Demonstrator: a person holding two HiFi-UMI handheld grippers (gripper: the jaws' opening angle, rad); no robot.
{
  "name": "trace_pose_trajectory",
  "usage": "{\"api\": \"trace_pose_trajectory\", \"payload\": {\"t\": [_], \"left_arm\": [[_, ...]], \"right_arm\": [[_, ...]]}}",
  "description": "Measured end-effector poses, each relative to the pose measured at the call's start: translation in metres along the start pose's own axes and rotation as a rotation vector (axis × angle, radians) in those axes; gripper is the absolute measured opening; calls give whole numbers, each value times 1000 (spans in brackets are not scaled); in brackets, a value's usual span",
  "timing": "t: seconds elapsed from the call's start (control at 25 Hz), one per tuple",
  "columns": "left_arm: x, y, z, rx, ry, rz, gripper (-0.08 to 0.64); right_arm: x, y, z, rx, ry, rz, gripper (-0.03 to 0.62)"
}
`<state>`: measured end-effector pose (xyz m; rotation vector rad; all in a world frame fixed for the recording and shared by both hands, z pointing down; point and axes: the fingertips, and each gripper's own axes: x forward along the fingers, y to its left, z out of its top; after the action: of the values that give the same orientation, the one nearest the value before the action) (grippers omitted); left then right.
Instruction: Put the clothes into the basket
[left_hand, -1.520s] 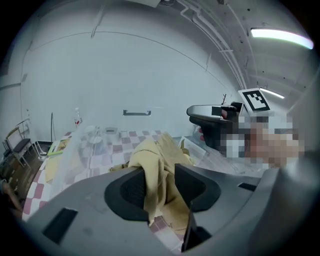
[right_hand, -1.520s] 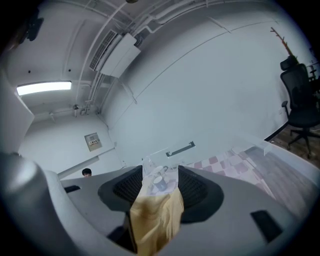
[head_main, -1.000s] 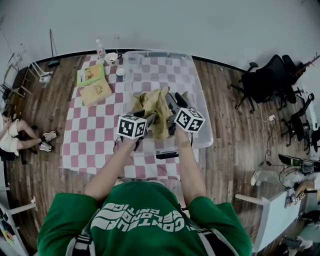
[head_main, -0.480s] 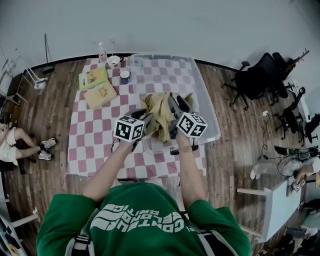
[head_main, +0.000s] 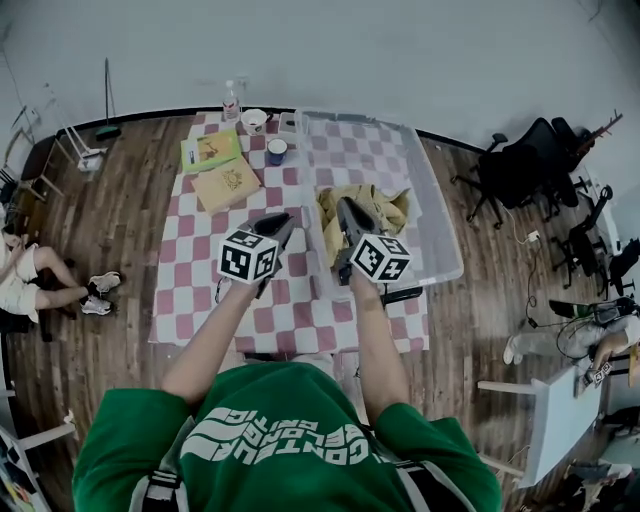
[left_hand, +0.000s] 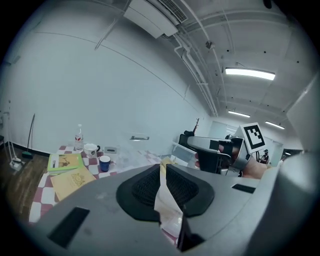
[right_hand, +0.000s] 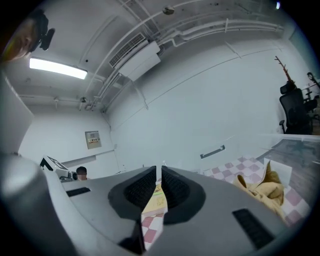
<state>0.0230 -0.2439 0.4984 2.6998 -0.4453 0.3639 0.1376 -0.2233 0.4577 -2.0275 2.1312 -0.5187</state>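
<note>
1. The clothes (head_main: 372, 204), a tan heap, lie inside the clear basket (head_main: 440, 235) on the checked table (head_main: 195, 290).
2. In the head view the right gripper (head_main: 345, 212) hangs over the heap's left edge. Most of the cloth spreads from its tip toward 2 o'clock.
3. The left gripper (head_main: 278, 222) is outside the basket, over the checks. The clothes lie at its 3 o'clock, with the basket's left wall between them.
4. In the left gripper view the left gripper (left_hand: 162, 167) has jaws that have just been closing. Only a thin slit is left and nothing is between them.
5. In the right gripper view the right gripper (right_hand: 158, 172) is the same: its jaws have just been closing to a thin slit and hold nothing.
6. The right gripper view alone shows the clothes (right_hand: 265, 192) from the side, at 4 o'clock from the slit and clear of the jaws, against a basket (right_hand: 279, 172) wall.
7. The left gripper view hardly shows the clothes. At its 9 o'clock stand the books (left_hand: 65, 161), a blue cup (left_hand: 104, 163), a white cup (left_hand: 91, 149) and a bottle (left_hand: 79, 137).
8. Only the head view shows both grippers side by side. It places those books (head_main: 212, 150), cups and bottle at 11 o'clock from the left gripper, well apart from the basket's heap.
</note>
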Motion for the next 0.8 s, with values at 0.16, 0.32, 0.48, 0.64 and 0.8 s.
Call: {"api": "trace_pose_trajectory", "payload": {"t": [0.16, 0.32, 0.48, 0.64, 0.8], "left_arm": [[-27, 22, -1, -10, -32, 24, 12], [-49, 38, -4, -6, -52, 53, 5], [-68, 50, -7, -4, -73, 83, 5], [-87, 63, -14, -18, -87, 116, 5], [-102, 72, -22, -39, -99, 143, 5]], "right_arm": [[11, 32, -15, -14, 27, 42, 9], [21, 61, -27, -40, 55, 87, 8], [29, 84, -41, -51, 85, 129, 8], [35, 104, -56, -58, 115, 162, 8], [39, 123, -71, -83, 151, 197, 8]]}}
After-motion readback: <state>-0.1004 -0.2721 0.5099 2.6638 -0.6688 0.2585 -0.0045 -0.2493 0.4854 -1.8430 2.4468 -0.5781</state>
